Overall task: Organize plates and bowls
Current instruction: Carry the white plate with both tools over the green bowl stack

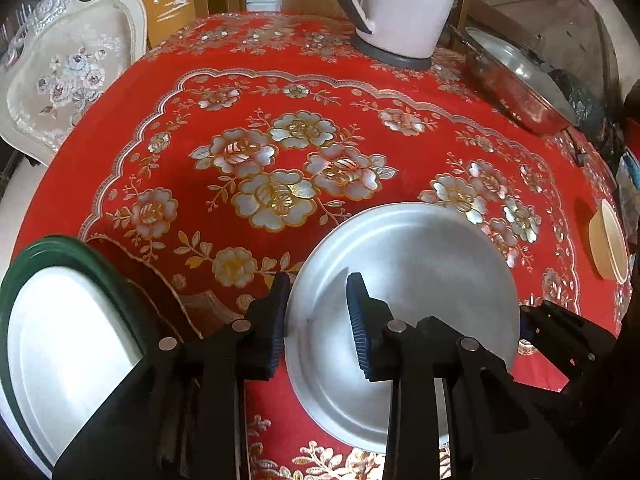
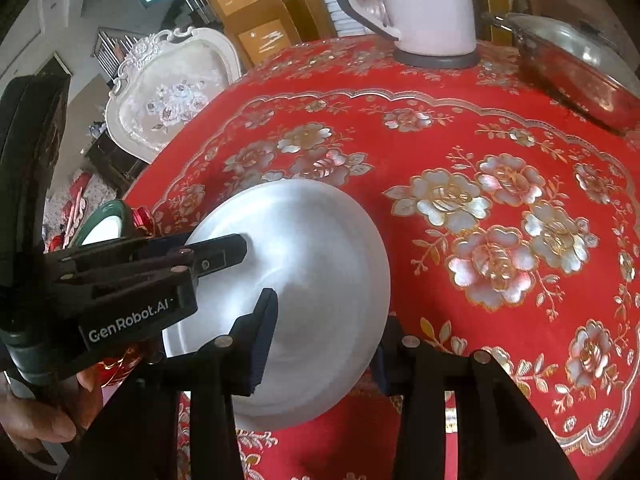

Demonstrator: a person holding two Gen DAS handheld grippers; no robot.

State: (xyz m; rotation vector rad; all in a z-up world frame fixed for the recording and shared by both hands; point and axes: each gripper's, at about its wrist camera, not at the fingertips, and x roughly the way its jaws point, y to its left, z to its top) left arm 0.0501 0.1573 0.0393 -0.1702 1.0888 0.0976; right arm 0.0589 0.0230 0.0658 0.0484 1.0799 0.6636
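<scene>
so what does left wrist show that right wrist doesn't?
Only left wrist: a beige bowl at the table's far right edge, and the white plate with green rim nearly whole; right wrist catches just a sliver of it.

Only right wrist: the left claw from outside, the hand holding its handle, and a window.

Both: the steel plate gripped at opposite rims by the left claw and the right claw, the red floral tablecloth, white kettle, lidded steel pan and ornate chair.

I see a plain silver metal plate near the worktop's front edge, tilted off the red cloth — both claws pinch its rim. Left of it lies a white plate with a dark green rim; a small cream bowl sits far right.
</scene>
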